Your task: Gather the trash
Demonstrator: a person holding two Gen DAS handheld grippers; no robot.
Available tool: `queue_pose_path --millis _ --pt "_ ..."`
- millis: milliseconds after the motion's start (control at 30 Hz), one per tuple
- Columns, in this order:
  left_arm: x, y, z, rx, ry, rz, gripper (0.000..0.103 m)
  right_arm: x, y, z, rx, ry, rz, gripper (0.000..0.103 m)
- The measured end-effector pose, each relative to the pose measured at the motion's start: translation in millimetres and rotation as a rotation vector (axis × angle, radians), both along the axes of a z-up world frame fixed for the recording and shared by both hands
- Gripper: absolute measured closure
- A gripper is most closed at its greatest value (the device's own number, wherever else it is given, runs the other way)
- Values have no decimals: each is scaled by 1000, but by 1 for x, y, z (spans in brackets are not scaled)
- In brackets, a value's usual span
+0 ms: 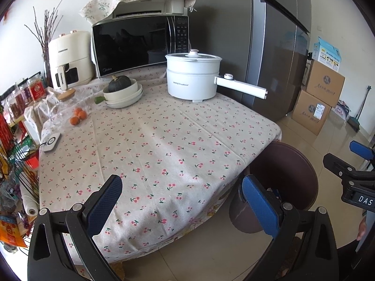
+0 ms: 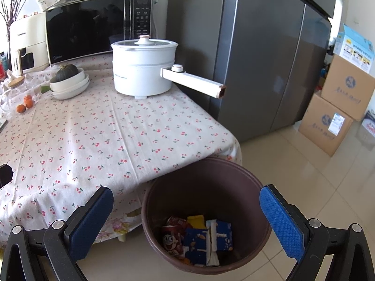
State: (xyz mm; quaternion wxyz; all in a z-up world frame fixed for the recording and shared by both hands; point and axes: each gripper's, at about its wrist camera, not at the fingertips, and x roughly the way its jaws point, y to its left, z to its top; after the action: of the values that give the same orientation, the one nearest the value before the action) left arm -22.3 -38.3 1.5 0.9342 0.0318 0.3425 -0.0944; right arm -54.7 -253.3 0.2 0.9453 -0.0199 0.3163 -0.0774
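Observation:
A brown round trash bin (image 2: 234, 175) stands on the floor at the table's near right corner; it also shows in the left wrist view (image 1: 295, 171). Inside lie a red can (image 2: 171, 236), blue wrappers (image 2: 196, 243), a yellow wrapper (image 2: 196, 220) and a white crumpled paper (image 2: 212, 241). My right gripper (image 2: 187, 213) is open and empty, hovering above the bin. My left gripper (image 1: 185, 201) is open and empty over the table's near edge, left of the bin. The right gripper shows at the right edge of the left wrist view (image 1: 351, 164).
The table carries a cherry-print cloth (image 1: 164, 145), a white electric pot (image 1: 194, 77) with a long handle, stacked bowls with a pumpkin (image 1: 121, 91), oranges (image 1: 78, 116), a microwave (image 1: 140, 44) and an air fryer (image 1: 70, 61). A grey fridge (image 2: 257, 58) and cardboard boxes (image 2: 332, 117) stand at the right.

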Motion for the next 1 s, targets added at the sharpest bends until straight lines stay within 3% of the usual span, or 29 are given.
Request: queue_pose_path --millis 1000 --pt "-2 -4 0 1 5 -2 0 -1 -2 -1 3 -1 -5 1"
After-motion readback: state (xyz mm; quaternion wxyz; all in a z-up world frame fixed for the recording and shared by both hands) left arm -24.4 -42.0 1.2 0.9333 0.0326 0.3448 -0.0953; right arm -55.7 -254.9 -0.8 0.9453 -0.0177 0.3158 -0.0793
